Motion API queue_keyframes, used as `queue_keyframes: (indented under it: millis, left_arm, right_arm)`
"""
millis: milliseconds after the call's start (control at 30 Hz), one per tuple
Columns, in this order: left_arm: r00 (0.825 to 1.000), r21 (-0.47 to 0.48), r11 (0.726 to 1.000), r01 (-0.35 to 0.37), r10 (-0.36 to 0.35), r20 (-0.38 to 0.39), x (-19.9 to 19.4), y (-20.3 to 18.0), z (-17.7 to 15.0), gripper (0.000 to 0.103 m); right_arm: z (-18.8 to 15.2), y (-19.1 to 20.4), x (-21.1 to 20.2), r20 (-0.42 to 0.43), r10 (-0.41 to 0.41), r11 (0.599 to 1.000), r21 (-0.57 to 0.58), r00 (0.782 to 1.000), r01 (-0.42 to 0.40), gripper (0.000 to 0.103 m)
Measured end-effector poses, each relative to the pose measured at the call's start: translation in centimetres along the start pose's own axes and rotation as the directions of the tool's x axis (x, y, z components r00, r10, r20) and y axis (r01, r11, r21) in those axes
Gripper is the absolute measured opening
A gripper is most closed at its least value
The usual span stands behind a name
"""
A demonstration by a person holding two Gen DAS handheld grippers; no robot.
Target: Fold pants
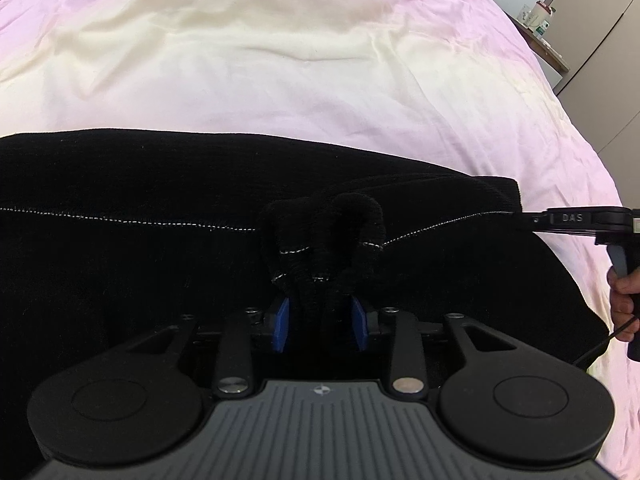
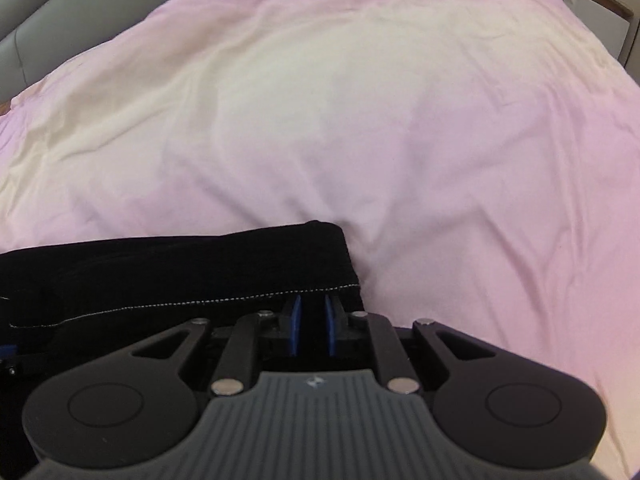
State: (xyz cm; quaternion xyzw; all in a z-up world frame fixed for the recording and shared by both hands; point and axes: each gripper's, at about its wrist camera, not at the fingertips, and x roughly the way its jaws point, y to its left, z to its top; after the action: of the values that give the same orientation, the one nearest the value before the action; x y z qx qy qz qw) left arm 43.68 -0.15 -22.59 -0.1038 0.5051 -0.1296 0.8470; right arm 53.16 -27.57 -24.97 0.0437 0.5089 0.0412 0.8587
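Note:
Black pants [image 1: 160,184] with a white stitched hem line lie across the near part of a pink and cream bed cover [image 1: 280,60]. My left gripper [image 1: 319,316] is shut on a bunched fold of the pants' hem, which bulges up between its blue pads [image 1: 282,312]. In the right wrist view my right gripper [image 2: 312,320] is shut on the right corner of the pants [image 2: 200,268], the blue pads [image 2: 296,320] close together at the stitched edge. The right gripper also shows in the left wrist view [image 1: 528,220], at the pants' right corner.
The bed cover [image 2: 360,120] stretches far ahead of both grippers. A wooden bedside shelf [image 1: 548,48] with a cup and small jars stands at the far right. A grey padded headboard [image 2: 60,12] lies at the far left. A hand [image 1: 624,296] holds the right gripper's handle.

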Motion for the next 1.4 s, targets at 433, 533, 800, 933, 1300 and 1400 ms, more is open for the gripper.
queue_keyframes:
  millis: [433, 533, 800, 933, 1300, 1400]
  left_arm:
    - [0.995, -0.025, 0.995, -0.098, 0.099, 0.033, -3.8, -1.7, -0.7, 0.067]
    - [0.994, -0.030, 0.995, -0.092, 0.093, 0.064, -6.6, -1.4, -1.9, 0.067]
    - [0.978, -0.006, 0.980, -0.198, 0.197, 0.068, -12.9, 0.1, -6.0, 0.067]
    - [0.965, -0.073, 0.967, -0.245, 0.251, 0.079, -16.1, 2.4, -8.2, 0.067]
    - [0.906, -0.334, 0.890, -0.310, 0.383, 0.180, -23.7, 11.4, -12.5, 0.075]
    - [0.899, -0.388, 0.873, -0.297, 0.392, 0.194, -24.7, 13.6, -13.3, 0.079]
  right_arm:
    - [-4.1, -1.4, -9.6, 0.057, 0.094, 0.991, -0.098, 0.994, -0.088, 0.008]
    - [-8.5, -1.3, -13.4, 0.132, 0.083, 0.983, -0.173, 0.988, -0.060, 0.031]
    - [-16.2, -0.4, -12.9, 0.159, 0.009, 0.962, -0.271, 0.987, 0.035, 0.035]
    - [-14.7, -2.1, -11.5, 0.137, 0.048, 0.986, -0.162, 0.989, -0.026, 0.014]
    - [-14.9, -1.0, -12.2, 0.047, -0.051, 0.978, -0.202, 0.998, 0.060, 0.008]
    - [-15.2, -0.9, -13.3, 0.049, -0.088, 0.968, -0.232, 0.995, 0.097, 0.009]
